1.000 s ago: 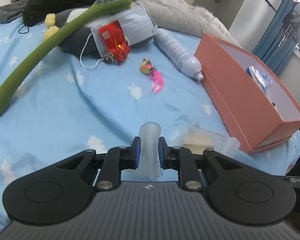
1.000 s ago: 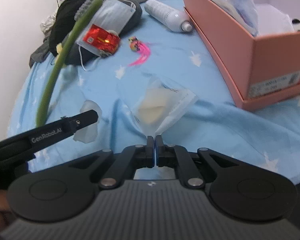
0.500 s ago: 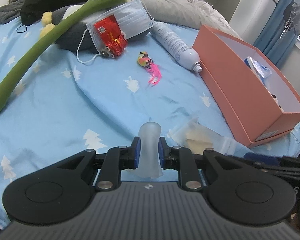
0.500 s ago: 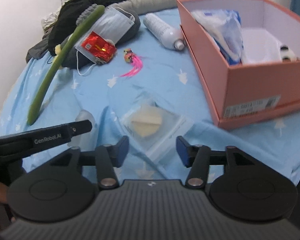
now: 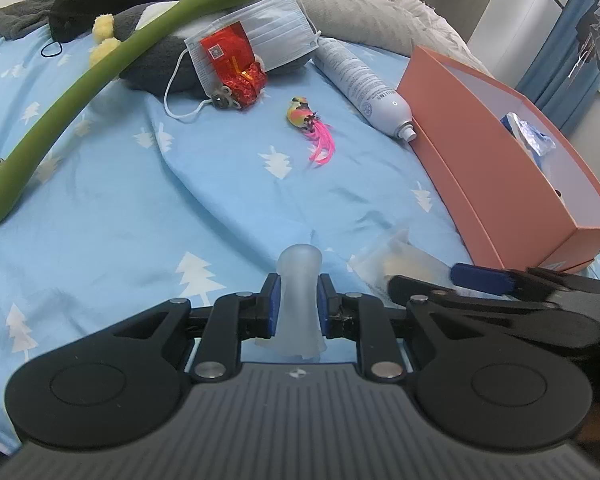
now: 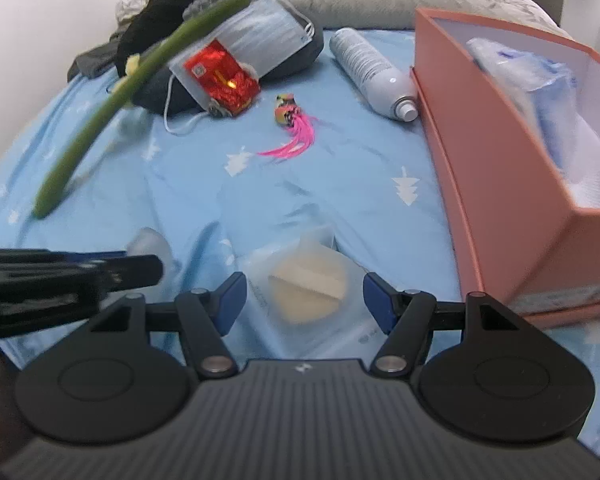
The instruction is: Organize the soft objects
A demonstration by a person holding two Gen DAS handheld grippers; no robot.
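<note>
An orange box (image 6: 512,184) sits open at the bed's (image 5: 148,216) right edge, with a crinkled clear-and-blue plastic pack (image 6: 540,92) inside and something small and dark beside it, too hidden to tell. The left gripper (image 5: 298,306) pinches a frosted soft silicone piece (image 5: 300,280) between its fingers. The right gripper (image 6: 304,300) is opening, its fingers apart around a clear pouch (image 6: 308,288) holding a cream pad, lying on the sheet near the box's front corner.

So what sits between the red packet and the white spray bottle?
A small bird toy with pink feathers, lying on the sheet between red packet and spray bottle; both wrist views show it.
</note>
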